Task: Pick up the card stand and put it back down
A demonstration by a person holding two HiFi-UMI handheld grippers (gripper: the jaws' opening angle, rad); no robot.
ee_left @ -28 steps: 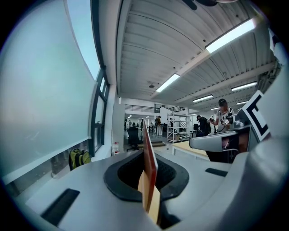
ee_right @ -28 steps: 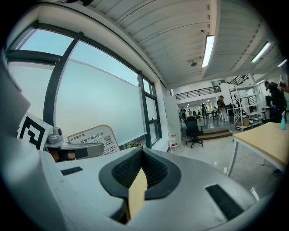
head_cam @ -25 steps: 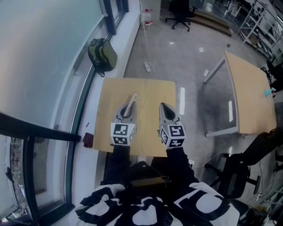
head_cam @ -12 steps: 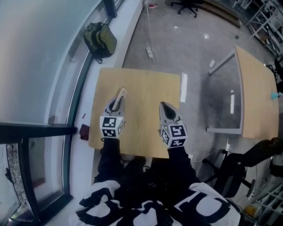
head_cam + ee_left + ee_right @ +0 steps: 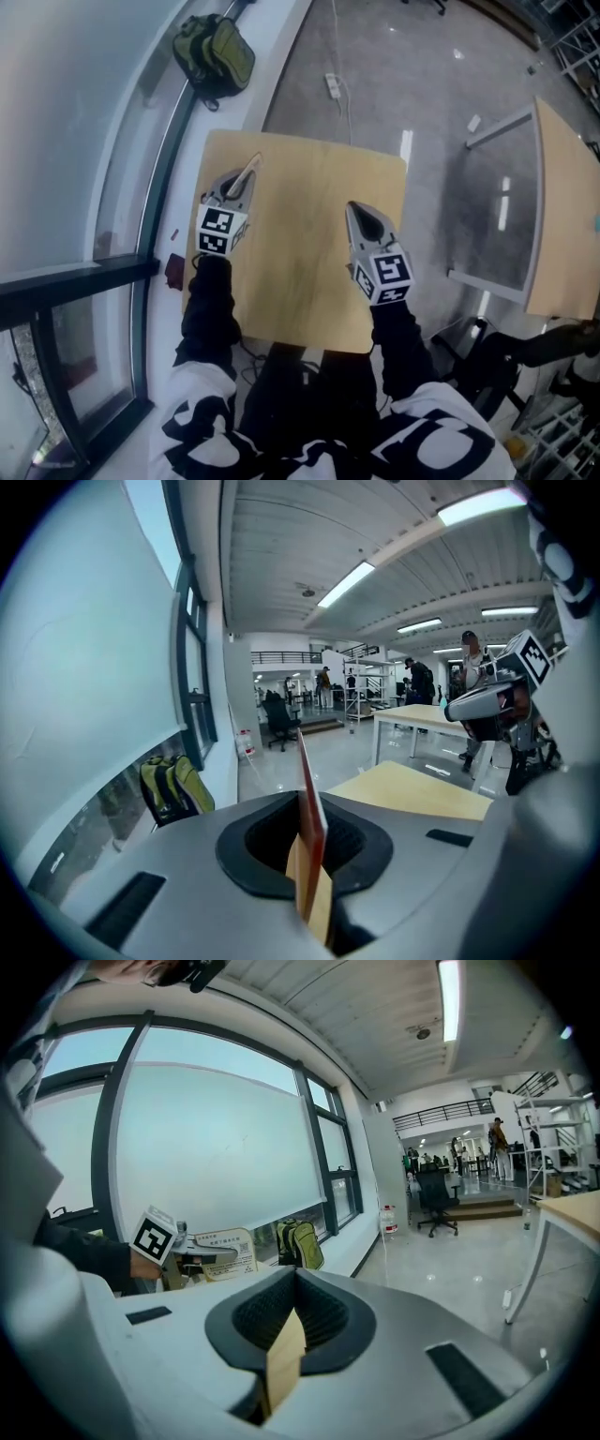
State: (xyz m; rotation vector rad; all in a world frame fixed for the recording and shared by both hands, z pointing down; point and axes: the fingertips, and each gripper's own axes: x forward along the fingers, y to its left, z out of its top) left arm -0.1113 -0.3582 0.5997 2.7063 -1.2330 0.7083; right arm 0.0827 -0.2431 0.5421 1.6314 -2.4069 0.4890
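The card stand point(image 5: 250, 171) is a thin tan-and-red plate with a printed card. My left gripper point(image 5: 238, 186) is shut on it over the far left corner of the wooden table point(image 5: 309, 281). In the left gripper view the card stand point(image 5: 310, 817) runs edge-on between the closed jaws. The right gripper view shows the card's printed face point(image 5: 221, 1252) beside the left gripper's marker cube point(image 5: 154, 1235). I cannot tell whether its foot touches the table. My right gripper point(image 5: 357, 215) hovers over the table's right half, shut and holding nothing.
A green backpack point(image 5: 214, 56) lies on the floor by the window wall at the left. A power strip point(image 5: 333, 85) lies on the floor beyond the table. A second wooden table point(image 5: 564, 202) stands to the right. Dark chairs sit at the lower right.
My left gripper has carried the card stand leftward and farther from me, toward the table's far left corner. The right gripper has stayed roughly in place. The head view has shifted.
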